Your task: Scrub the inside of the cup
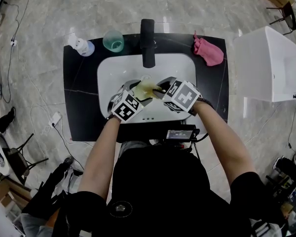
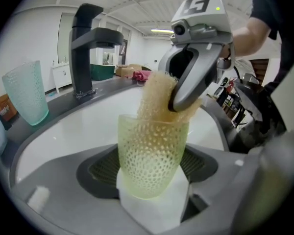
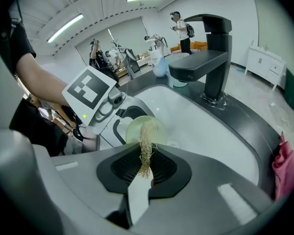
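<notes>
Over the sink (image 1: 113,73), the cup (image 2: 152,165) holds a sponge (image 2: 156,99).

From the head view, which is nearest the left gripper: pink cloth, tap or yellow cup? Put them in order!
1. The yellow cup, held by the left gripper over the sink.
2. The tap, behind the sink, in the middle.
3. The pink cloth, at the back right of the counter.

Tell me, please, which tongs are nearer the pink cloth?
Right. The right tongs, clamping the sponge, are over the basin, toward the pink cloth; the left tongs, holding the yellow cup, are beyond them, farther away.
</notes>
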Action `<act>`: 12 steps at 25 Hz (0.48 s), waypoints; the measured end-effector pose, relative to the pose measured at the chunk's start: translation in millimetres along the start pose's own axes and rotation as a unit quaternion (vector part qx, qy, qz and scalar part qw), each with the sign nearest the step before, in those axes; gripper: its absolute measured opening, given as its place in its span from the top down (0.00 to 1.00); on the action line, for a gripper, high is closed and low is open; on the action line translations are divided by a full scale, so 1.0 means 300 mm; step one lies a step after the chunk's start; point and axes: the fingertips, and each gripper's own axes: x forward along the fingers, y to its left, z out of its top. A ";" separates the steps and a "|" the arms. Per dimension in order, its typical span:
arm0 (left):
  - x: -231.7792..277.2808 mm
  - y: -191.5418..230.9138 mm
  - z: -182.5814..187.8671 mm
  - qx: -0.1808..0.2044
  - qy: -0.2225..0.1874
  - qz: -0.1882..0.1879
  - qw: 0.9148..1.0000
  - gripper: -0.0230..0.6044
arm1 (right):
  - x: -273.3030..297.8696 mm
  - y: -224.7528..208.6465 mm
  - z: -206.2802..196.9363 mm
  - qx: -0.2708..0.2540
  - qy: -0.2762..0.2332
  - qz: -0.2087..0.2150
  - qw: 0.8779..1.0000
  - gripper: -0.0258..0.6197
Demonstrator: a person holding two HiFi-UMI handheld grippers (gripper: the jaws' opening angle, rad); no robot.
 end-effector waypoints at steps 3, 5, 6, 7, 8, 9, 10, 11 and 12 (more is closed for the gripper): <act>0.009 -0.012 0.005 0.002 0.002 -0.006 1.000 0.38 | 0.008 0.026 0.016 0.003 -0.006 0.018 1.000 0.89; 0.014 -0.017 0.005 0.004 0.005 -0.009 1.000 0.38 | 0.012 0.041 0.028 0.002 -0.008 0.027 1.000 0.89; 0.017 -0.019 0.003 0.006 0.007 -0.010 1.000 0.38 | 0.014 0.046 0.032 0.002 -0.008 0.031 0.999 0.89; 0.019 -0.022 0.002 0.007 0.009 -0.012 1.000 0.38 | 0.016 0.050 0.037 0.003 -0.010 0.035 0.999 0.89; 0.022 -0.027 0.001 0.009 0.010 -0.016 1.000 0.38 | 0.018 0.052 0.041 0.006 -0.013 0.038 0.999 0.89; 0.025 -0.033 0.001 0.011 0.011 -0.019 1.000 0.38 | 0.018 0.052 0.046 0.010 -0.017 0.040 0.999 0.89; 0.027 -0.040 0.001 0.013 0.011 -0.023 1.000 0.38 | 0.017 0.050 0.050 0.014 -0.021 0.040 0.999 0.89; 0.028 -0.045 0.001 0.013 0.012 -0.025 1.000 0.38 | 0.017 0.046 0.054 0.017 -0.025 0.038 0.999 0.89; 0.029 -0.049 0.000 0.014 0.012 -0.026 0.999 0.38 | 0.017 0.041 0.057 0.019 -0.028 0.034 0.999 0.89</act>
